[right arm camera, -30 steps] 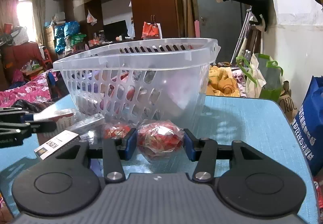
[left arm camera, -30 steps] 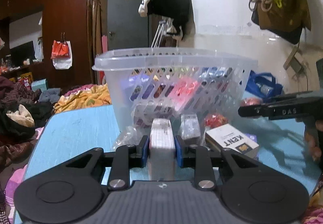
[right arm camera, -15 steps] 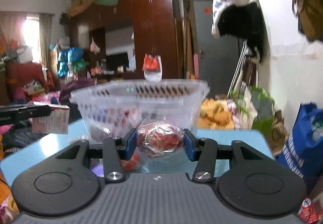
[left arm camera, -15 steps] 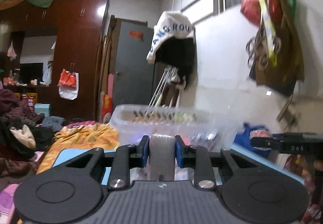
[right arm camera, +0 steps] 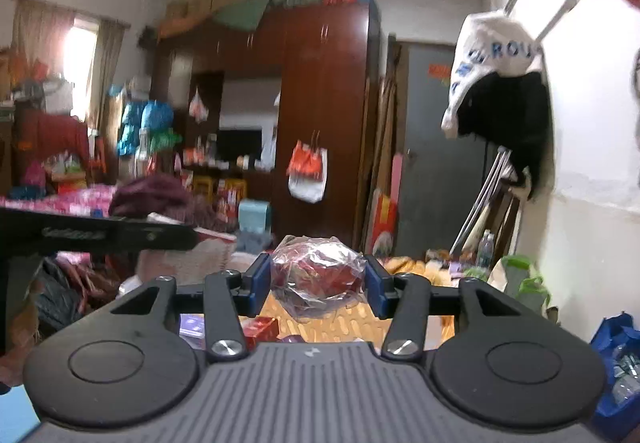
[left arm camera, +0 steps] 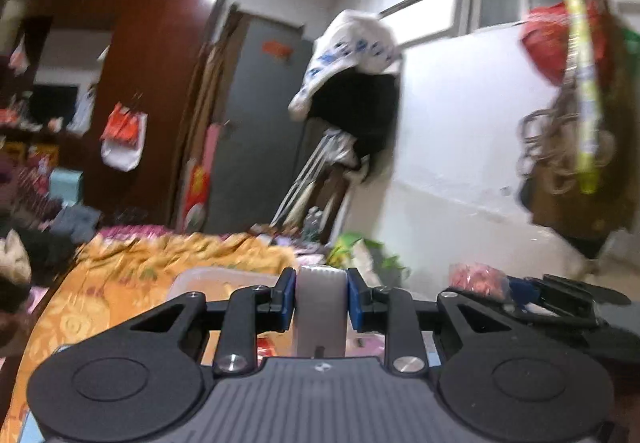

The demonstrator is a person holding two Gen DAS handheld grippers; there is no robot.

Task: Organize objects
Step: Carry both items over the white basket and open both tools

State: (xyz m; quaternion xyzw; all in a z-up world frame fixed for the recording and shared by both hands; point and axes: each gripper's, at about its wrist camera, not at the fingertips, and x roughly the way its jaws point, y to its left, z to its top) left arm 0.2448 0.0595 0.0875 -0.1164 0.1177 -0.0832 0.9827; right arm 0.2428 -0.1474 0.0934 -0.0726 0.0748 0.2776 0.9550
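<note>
Left wrist, grip: your left gripper is clenched on a pale flat box, the blue pads pressing its two sides; the grasp looks the same as a second ago.
Left wrist, change: a second ago the clear basket stood tall in front of you on the blue table; now only its rim peeks out low behind the fingers, with the yellow bedding beyond; you have lifted the box up to about rim height.
Left wrist, neighbour: your right gripper shows at the right edge, carrying its red packet alongside.
Right wrist, grip: your right gripper is closed on a red sweet packet in crinkled clear wrap; the pads pinch both sides.
Right wrist, change: the basket wall that filled this view is gone; you now look down on packets lying inside it, so the packet hangs over the opening.
Right wrist, neighbour: your left gripper reaches in from the left with its box.
Meaning: both items seem ready to drop in; judge the box is less surely over the opening, so carry it forward before letting go.
</note>
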